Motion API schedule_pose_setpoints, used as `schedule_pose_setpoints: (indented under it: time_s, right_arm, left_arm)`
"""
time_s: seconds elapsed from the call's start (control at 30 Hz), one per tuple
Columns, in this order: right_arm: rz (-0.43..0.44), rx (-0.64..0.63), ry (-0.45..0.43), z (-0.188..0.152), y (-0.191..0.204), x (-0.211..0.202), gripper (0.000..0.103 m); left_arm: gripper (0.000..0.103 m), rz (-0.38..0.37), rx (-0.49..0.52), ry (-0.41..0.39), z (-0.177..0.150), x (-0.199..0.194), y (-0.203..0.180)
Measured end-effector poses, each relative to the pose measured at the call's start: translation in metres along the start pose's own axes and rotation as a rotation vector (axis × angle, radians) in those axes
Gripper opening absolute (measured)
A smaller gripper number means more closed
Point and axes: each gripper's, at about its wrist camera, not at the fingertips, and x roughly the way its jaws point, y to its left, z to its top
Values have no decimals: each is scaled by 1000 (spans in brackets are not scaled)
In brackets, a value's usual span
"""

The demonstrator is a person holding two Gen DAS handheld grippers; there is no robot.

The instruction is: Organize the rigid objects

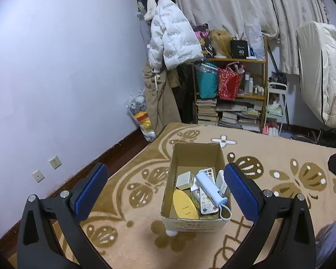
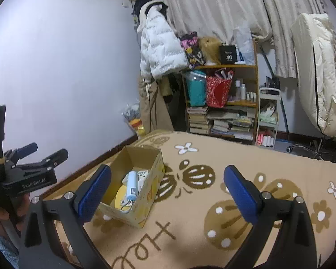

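a: fingers of the left gripper point(image 1: 165, 187) and right gripper point(image 2: 168, 192) are hanging spread, gripping nothing.
b: cardboard box point(image 1: 196, 223) is sitting on the bed; its heaped contents risk snagging.

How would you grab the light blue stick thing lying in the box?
Probably from above, jaws across the middle of the light blue stick. It lies on top of the remote inside the cardboard box, so its long sides are free, while the box walls block a sideways approach. Its thin loop looks too floppy to grip.
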Motion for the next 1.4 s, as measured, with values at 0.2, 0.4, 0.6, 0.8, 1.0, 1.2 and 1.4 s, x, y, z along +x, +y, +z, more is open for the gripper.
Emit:
schedule_pose_setpoints:
  time_s: [0.2, 0.4, 0.6, 0.8, 1.0, 1.2, 1.4]
  right_arm:
    - [-11, 21, -29, -11, -7, -3, 103]
    - [-37, 50, 2, -24, -15, 8, 103]
    - [-39, 63, 28, -31, -19, 20, 103]
    - [-37, 71, 57, -35, -17, 29, 103]
    - [-33, 60, 74, -34, -18, 34, 103]
    - [-47, 62, 97, -36, -17, 38, 103]
    - [-50, 60, 88, -37, -16, 37, 103]
  left_arm:
    - [102, 1, 4, -14, -4, -4, -2]
    - [102, -8, 14, -17, -8, -2, -8]
    - [102, -18, 38, -5, -10, 5, -18]
    - [102, -18, 45, 17, -16, 13, -19]
    - [102, -33, 58, 53, -22, 22, -24]
    - [102, -43, 70, 66, -24, 27, -30]
    - [102, -39, 53, 65, -23, 29, -28]
